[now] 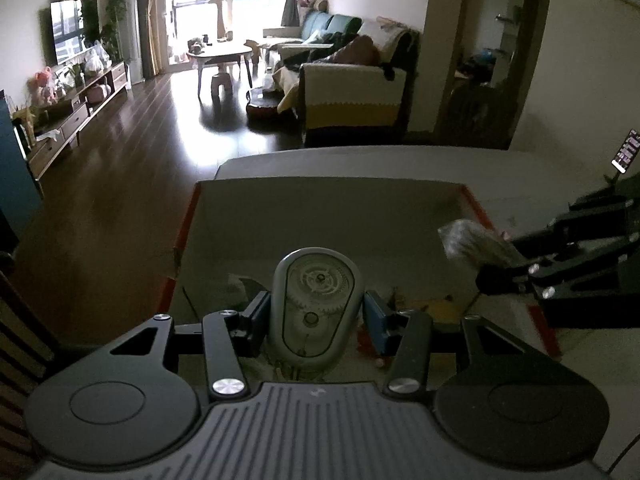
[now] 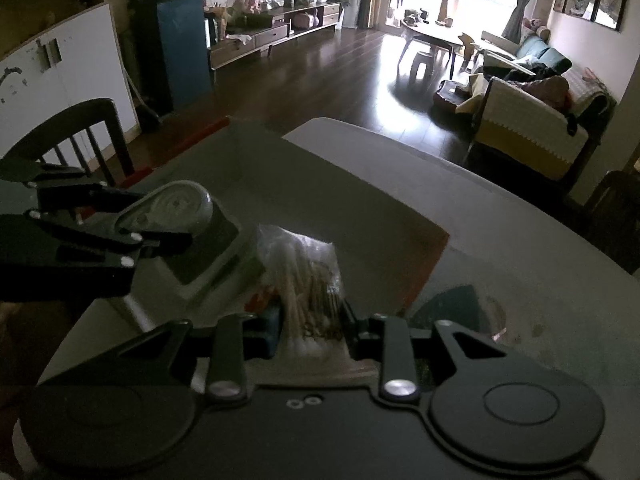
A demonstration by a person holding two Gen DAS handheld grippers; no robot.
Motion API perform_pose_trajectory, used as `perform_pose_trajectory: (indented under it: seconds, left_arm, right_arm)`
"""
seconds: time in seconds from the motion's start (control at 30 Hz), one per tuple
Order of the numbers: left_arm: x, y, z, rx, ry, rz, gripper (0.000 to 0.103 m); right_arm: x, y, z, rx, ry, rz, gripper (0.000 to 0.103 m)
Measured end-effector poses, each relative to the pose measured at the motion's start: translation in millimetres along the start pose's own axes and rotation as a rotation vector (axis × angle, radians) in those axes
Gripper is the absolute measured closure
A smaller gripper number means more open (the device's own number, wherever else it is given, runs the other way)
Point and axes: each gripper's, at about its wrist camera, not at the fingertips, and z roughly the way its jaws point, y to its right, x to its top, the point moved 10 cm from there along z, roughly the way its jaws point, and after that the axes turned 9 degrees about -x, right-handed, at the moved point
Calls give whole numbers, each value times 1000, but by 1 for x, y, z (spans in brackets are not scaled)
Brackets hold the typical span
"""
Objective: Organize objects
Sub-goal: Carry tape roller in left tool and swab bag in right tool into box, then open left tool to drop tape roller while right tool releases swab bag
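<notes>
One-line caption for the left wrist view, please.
Left gripper clamps a correction-tape dispenser over a red-edged box while the right gripper brings a plastic packet.

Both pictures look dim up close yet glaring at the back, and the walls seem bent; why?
Left wrist view: the window is blown out white and glares off the floor, leaving the box and the left tool in shade. Right wrist view: same backlight; the plastic bag in the right tool is blurred. Both bend at the edges.
</notes>
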Motion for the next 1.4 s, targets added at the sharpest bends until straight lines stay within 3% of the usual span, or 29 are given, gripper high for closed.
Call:
perform_pose_trajectory:
  seconds: [0.27, 0.43, 0.67, 1.03, 1.27, 1.33, 1.4]
  left_arm:
    - [0, -6, 35, 12, -69, 44, 54]
    - [-5, -5, 56, 15, -118, 58, 54]
    - [-10, -7, 76, 9, -194, 47, 54]
    - [-18, -10, 94, -9, -295, 36, 54]
    - [-19, -8, 93, -16, -326, 45, 54]
    - [-18, -7, 89, -27, -316, 46, 51]
    - [-18, -11, 82, -23, -300, 54, 38]
  right_arm:
    - [11, -4, 38, -20, -49, 2, 76]
    - [9, -4, 63, -65, -97, -13, 79]
    - [-1, -9, 87, -61, -166, -18, 78]
    - [-6, -15, 86, -27, -175, -29, 72]
    - [-5, -15, 70, 11, -152, -30, 57]
    - [-4, -14, 63, 23, -139, -29, 55]
    - [-5, -12, 56, 26, -131, -21, 54]
